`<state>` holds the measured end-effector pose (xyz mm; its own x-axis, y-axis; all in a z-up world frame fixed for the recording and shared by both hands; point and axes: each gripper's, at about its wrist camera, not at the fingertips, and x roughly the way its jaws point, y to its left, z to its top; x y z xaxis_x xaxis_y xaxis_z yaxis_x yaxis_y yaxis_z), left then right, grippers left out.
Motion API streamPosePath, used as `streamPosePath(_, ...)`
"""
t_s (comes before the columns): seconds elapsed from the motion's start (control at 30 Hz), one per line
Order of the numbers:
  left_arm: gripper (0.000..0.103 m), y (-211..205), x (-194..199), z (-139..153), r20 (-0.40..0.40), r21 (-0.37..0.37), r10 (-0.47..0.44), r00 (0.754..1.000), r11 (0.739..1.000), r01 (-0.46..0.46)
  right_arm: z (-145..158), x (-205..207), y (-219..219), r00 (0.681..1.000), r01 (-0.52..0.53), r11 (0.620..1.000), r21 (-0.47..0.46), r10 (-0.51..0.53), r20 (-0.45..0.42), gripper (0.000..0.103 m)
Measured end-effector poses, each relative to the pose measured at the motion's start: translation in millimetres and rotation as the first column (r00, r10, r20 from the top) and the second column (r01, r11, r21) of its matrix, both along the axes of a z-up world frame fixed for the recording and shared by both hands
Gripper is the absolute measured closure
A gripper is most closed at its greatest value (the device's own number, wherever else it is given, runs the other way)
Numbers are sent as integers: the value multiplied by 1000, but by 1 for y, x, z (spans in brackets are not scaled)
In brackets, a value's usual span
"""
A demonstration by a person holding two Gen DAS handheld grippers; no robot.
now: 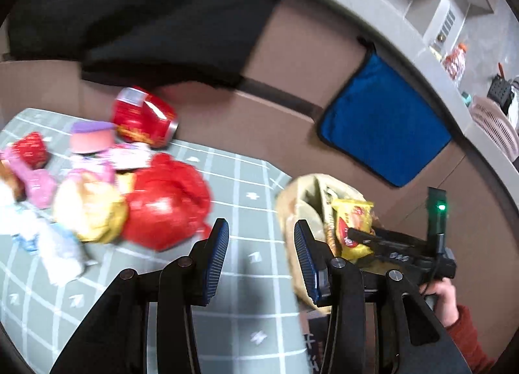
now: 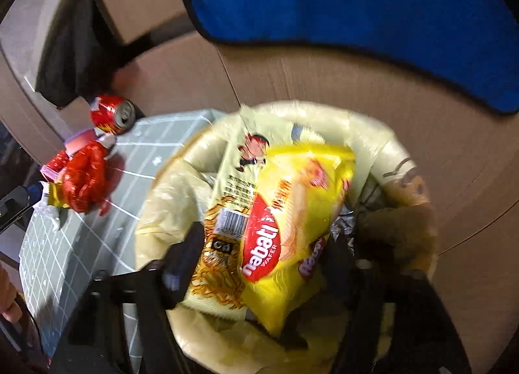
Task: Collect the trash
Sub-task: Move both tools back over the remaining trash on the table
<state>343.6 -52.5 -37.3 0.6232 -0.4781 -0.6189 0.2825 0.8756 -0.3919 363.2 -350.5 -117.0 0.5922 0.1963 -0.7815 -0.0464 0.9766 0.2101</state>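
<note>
My left gripper (image 1: 259, 244) is open and empty above the grey gridded mat (image 1: 246, 173), to the right of the trash pile. The pile holds a crumpled red bag (image 1: 165, 199), a red can (image 1: 142, 118), a yellow wrapper (image 1: 90, 212) and pink wrappers (image 1: 39, 179). My right gripper (image 2: 259, 263) hovers over the bin lined with a pale bag (image 2: 162, 199), its fingers spread on either side of a yellow wafer packet (image 2: 292, 218) that lies over a noodle wrapper (image 2: 233, 173). I cannot tell whether the fingers touch the packet. The bin (image 1: 292, 199) stands beside the mat.
A cardboard wall (image 1: 292, 59) with a blue cloth (image 1: 386, 134) and a black cloth (image 1: 162, 27) stands behind the mat and bin. A grey counter (image 1: 431, 63) with bottles and a pink basket (image 1: 496, 127) runs at the upper right.
</note>
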Motion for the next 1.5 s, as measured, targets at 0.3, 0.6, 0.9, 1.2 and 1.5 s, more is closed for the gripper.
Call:
streamPosePath(0.3,60,95,-55,14,111,26,176,978,983,-180,74,-47,7,983,36,999,28,-41,178,31)
streamPosePath(0.6,60,182,-70,7,133,-20,335,933,942,-336,116,-72,114,949,-63,997,-34,71,307,31)
streamPosePath(0.9,60,212,-59,-43,-14,-80,366,931,927,-365,89,-82,159,937,-117,992,-45,125,326,31)
streamPosePath(1.2,59,220,-38,-28,-23,-127,490,871,863,-489,87,-77,170,928,-125,989,-83,146,344,31)
streamPosePath(1.5,59,227,35,-42,-30,-85,486,873,869,-487,80,-36,181,903,-193,980,-53,199,381,37)
